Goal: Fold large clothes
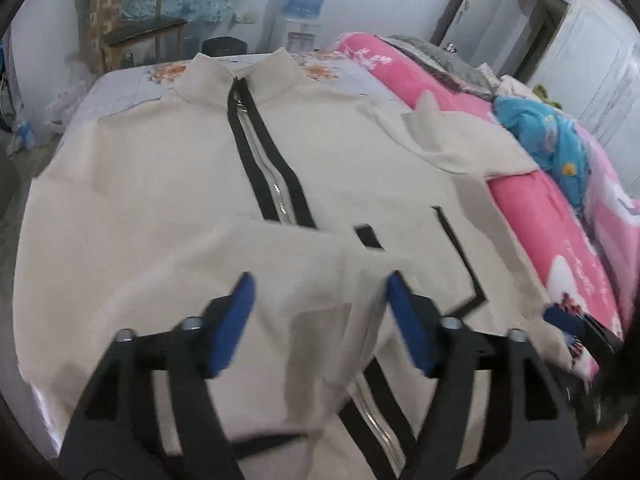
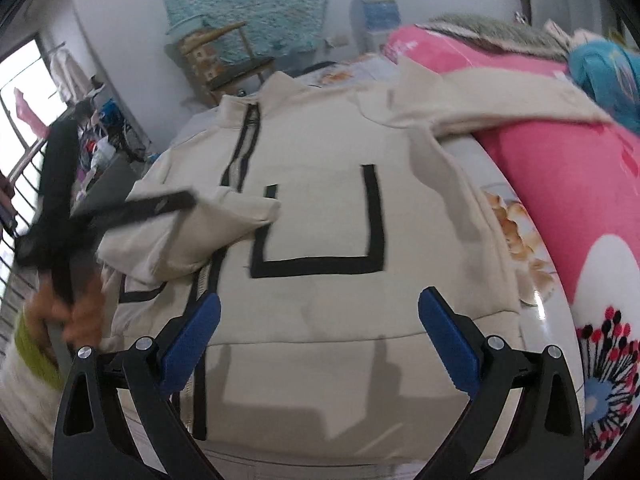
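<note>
Bedroom setting: a bed with a pale floral sheet [image 2: 508, 224] serves as the folding surface, with white walls behind it.

The cream zip-front jacket with black trim [image 1: 168, 168] lies face up and spread flat across the bed, collar pointing away from the cameras, hem nearest them. Its black-edged silver zipper [image 1: 256, 148] runs down the centre. One sleeve [image 2: 192, 236] is folded inward across the chest, its cuff resting just beside the black U-shaped pocket outline [image 2: 320, 264]; this placement narrows the garment for the next fold. The opposite sleeve [image 2: 492, 104] lies unfolded, draped up onto the rolled pink patterned quilt [image 2: 560, 184] at the bed's edge, so by this judgement the task is at an early stage.

The left gripper [image 1: 320, 320] hovers over the folded sleeve with its blue pads [image 1: 232, 324] well apart and nothing pinched between them; the cloth lies below them, released. The right gripper [image 2: 320, 336] sits above the hem, also spread wide and empty. In the right wrist view the left gripper appears as a blurred black shape at the left, so its exact contact with the cloth cannot be confirmed from there.

Further out, a wooden chair [image 1: 132, 28], a water dispenser with a blue bottle [image 1: 304, 4] and a turquoise textured cloth on the wall [image 2: 248, 8] stand behind the bed. A blue printed garment [image 1: 548, 140] lies on the quilt.
</note>
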Demonstrator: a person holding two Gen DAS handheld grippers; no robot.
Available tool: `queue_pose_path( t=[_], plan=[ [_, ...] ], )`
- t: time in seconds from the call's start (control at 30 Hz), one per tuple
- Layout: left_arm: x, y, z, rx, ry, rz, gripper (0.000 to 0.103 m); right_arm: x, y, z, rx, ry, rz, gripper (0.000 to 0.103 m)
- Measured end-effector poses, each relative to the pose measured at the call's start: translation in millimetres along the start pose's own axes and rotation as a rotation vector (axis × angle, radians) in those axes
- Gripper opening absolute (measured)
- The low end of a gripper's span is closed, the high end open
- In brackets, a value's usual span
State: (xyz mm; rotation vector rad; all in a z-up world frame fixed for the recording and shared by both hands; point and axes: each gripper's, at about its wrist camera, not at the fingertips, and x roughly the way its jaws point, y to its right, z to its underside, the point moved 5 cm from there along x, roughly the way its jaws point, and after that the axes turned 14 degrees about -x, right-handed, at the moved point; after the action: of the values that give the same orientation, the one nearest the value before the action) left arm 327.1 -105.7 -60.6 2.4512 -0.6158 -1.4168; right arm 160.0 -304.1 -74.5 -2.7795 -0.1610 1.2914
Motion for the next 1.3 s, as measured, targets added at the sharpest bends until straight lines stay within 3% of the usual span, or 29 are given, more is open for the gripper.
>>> queue_pose_path(
  t=[0.1, 0.23, 0.4, 0.6, 0.9, 1.0, 1.17, 1.3],
  plan=[
    [-38.2, -1.4, 10.5, -0.012, 0.058, 0.046, 0.08, 2.4, 15.7, -9.5, 0.05, 0.0, -0.066, 0.097],
    [-78.6, -15.6, 37.9, -0.059, 0.143, 0.058, 0.081, 4.6, 22.1, -30.8, 0.114, 0.012, -0.201, 0.094],
    [-98.6, -61.7, 69.5, -0.167, 0.2, -0.07, 0.079, 32.2, 9.0, -55.4, 0.209, -0.068, -0.416, 0.087],
    [-71.8, -102.9, 96.5, -0.286, 0.131, -0.227, 0.046, 86.3, -16.8, -54.5, 0.31, -0.239, -0.547, 0.067],
    [-57.1, -138.5, 94.3, -0.347, 0.131, -0.29, 0.022, 116.9, -42.5, -39.7, 0.351, -0.381, -0.524, 0.054],
    [-58.8, -148.5, 90.5, -0.372, 0.152, -0.278, 0.019, 128.0, -53.9, -38.0, 0.345, -0.413, -0.525, 0.042],
    [-57.4, -157.6, 85.8, -0.401, 0.179, -0.248, 0.017, 131.7, -61.0, -43.4, 0.252, -0.395, -0.452, 0.007],
    [-57.8, -161.8, 85.8, -0.407, 0.206, -0.243, 0.012, 126.0, -68.9, -69.5, 0.188, -0.333, -0.467, 0.006]
  ],
)
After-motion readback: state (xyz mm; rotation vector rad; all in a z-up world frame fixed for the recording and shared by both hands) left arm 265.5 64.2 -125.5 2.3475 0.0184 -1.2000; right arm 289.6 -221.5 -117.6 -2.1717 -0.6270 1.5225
